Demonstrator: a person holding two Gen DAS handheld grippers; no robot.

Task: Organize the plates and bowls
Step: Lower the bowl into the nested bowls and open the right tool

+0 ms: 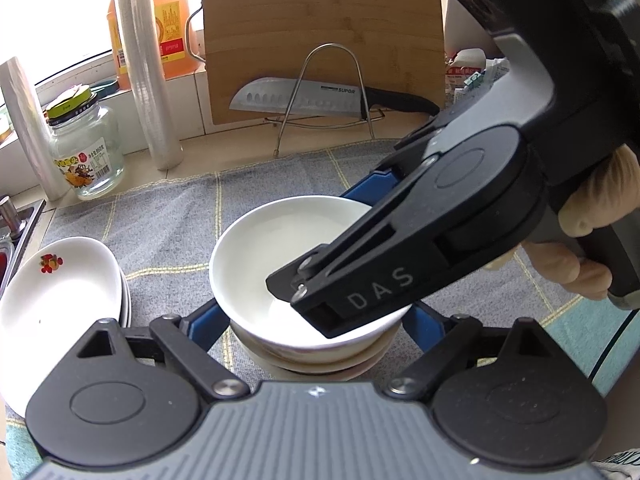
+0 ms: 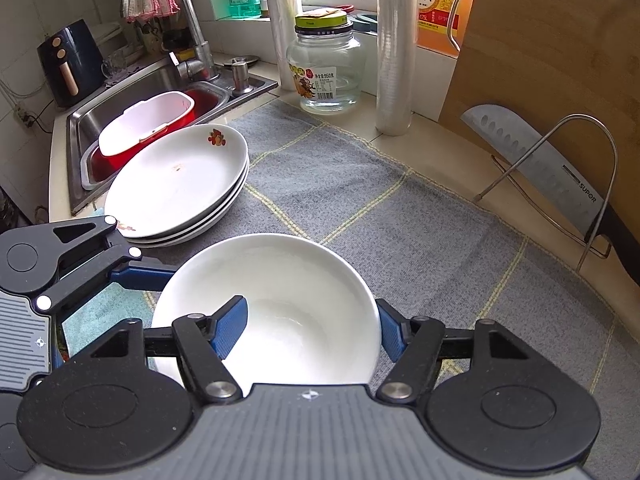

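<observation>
A white bowl (image 1: pixel 264 248) tops a short stack of bowls (image 1: pixel 320 364) on the grey mat. My right gripper (image 2: pixel 312 332) has one blue finger (image 2: pixel 230 330) inside the top bowl (image 2: pixel 280 280) and the other outside its right wall, with a wide gap between them. My left gripper (image 1: pixel 316 332) is open, its fingers on either side of the bowl stack's base. A stack of white plates (image 2: pixel 176 184) with a fruit print sits left of the bowls, and shows in the left wrist view too (image 1: pixel 60 296).
A sink (image 2: pixel 120 92) with a red and white basin (image 2: pixel 148 124) lies at the far left. A glass jar (image 2: pixel 326 72), film rolls (image 2: pixel 394 48), an oil bottle (image 2: pixel 440 4), a cutting board (image 2: pixel 560 60) and a knife on a wire rack (image 2: pixel 532 152) line the back.
</observation>
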